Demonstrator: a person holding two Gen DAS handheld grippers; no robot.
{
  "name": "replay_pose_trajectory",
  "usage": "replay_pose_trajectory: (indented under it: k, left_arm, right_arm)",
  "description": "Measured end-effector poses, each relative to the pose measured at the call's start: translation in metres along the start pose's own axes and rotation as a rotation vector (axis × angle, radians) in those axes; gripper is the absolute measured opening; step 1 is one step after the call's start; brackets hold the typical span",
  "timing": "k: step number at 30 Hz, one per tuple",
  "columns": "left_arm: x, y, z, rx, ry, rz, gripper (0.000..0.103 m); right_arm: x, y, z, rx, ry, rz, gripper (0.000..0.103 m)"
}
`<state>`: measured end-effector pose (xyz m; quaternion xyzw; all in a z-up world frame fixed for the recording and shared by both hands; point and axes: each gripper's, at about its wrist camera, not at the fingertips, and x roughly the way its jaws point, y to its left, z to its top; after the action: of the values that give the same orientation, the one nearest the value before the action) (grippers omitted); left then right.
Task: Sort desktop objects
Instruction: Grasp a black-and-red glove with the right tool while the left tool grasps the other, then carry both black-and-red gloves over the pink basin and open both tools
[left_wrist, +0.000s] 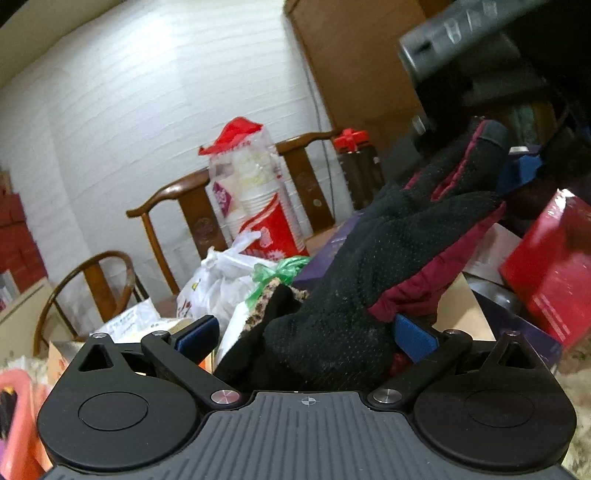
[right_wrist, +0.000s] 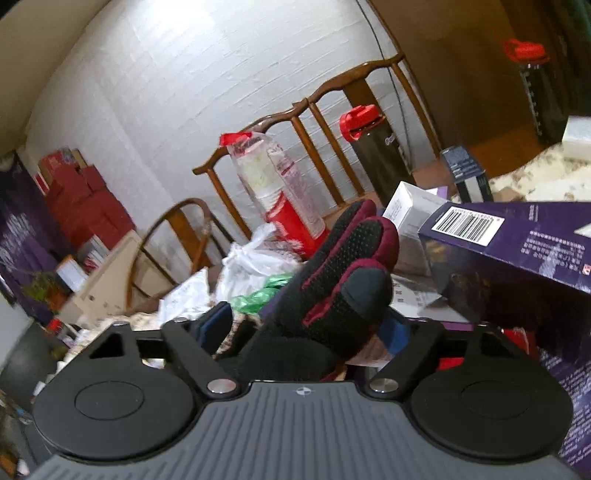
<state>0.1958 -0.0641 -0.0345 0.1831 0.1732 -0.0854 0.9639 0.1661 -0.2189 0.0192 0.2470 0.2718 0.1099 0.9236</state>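
Observation:
A black glove with maroon trim (left_wrist: 373, 258) hangs between both grippers above the cluttered table. My left gripper (left_wrist: 306, 332) has its blue pads wide apart, with the glove's cuff end lying between them. My right gripper (left_wrist: 517, 166) shows at the upper right of the left wrist view, pinching the glove's fingertip end. In the right wrist view the glove (right_wrist: 332, 284) fills the gap of the right gripper (right_wrist: 306, 325), its fingers sticking up past the blue pads.
A sleeve of red and white paper cups (left_wrist: 255, 192) stands behind white and green plastic bags (left_wrist: 229, 280). Purple boxes (right_wrist: 509, 258), a red box (left_wrist: 550, 269) and red-lidded dark bottles (right_wrist: 376, 158) crowd the right. Wooden chairs (left_wrist: 177, 214) stand against the white wall.

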Motion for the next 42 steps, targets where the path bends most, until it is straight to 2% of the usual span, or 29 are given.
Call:
replay_pose_trajectory:
  k: [1,2,3,4,5,8,12,17,24,29,36,42]
  left_arm:
    - [0.002,0.001,-0.001,-0.022,0.0,-0.001,0.092]
    - [0.003,0.004,-0.002,-0.054,0.006,-0.021,0.074]
    - [0.004,0.006,-0.002,-0.085,0.015,-0.058,0.052]
    - [0.004,0.008,-0.002,-0.115,0.021,-0.092,0.042]
    - [0.004,0.008,-0.001,-0.128,0.025,-0.108,0.037]
    - [-0.004,0.002,0.001,-0.082,0.0,-0.088,0.03]
    - [-0.018,0.009,0.01,-0.095,-0.029,-0.099,0.027]
    - [-0.046,0.017,0.027,-0.093,-0.079,-0.08,0.028]
    - [-0.082,0.033,0.053,-0.089,-0.144,-0.038,0.028]
    - [-0.109,0.055,0.058,-0.106,-0.171,0.005,0.029]
    - [-0.151,0.117,0.033,-0.142,-0.159,0.143,0.031]
    - [-0.189,0.195,-0.002,-0.173,-0.11,0.304,0.033]
  right_arm:
    - [0.003,0.001,-0.001,-0.015,-0.002,-0.012,0.06]
    - [0.004,0.001,-0.002,-0.027,-0.008,-0.022,0.048]
    - [0.005,0.001,-0.004,-0.031,-0.014,-0.027,0.04]
    - [0.005,-0.001,-0.004,-0.025,-0.019,-0.018,0.027]
    - [0.004,-0.004,-0.005,-0.018,-0.022,-0.002,0.022]
    - [-0.001,-0.006,-0.006,-0.016,-0.037,0.022,0.019]
    - [-0.013,-0.002,-0.005,-0.051,-0.064,0.032,0.018]
    - [-0.031,0.01,0.001,-0.061,-0.111,0.051,0.018]
    - [-0.069,0.037,0.01,-0.109,-0.178,0.087,0.018]
    - [-0.088,0.063,0.013,-0.146,-0.196,0.128,0.018]
    - [-0.084,0.128,-0.008,-0.195,-0.168,0.24,0.018]
    - [-0.05,0.206,-0.041,-0.239,-0.075,0.382,0.018]
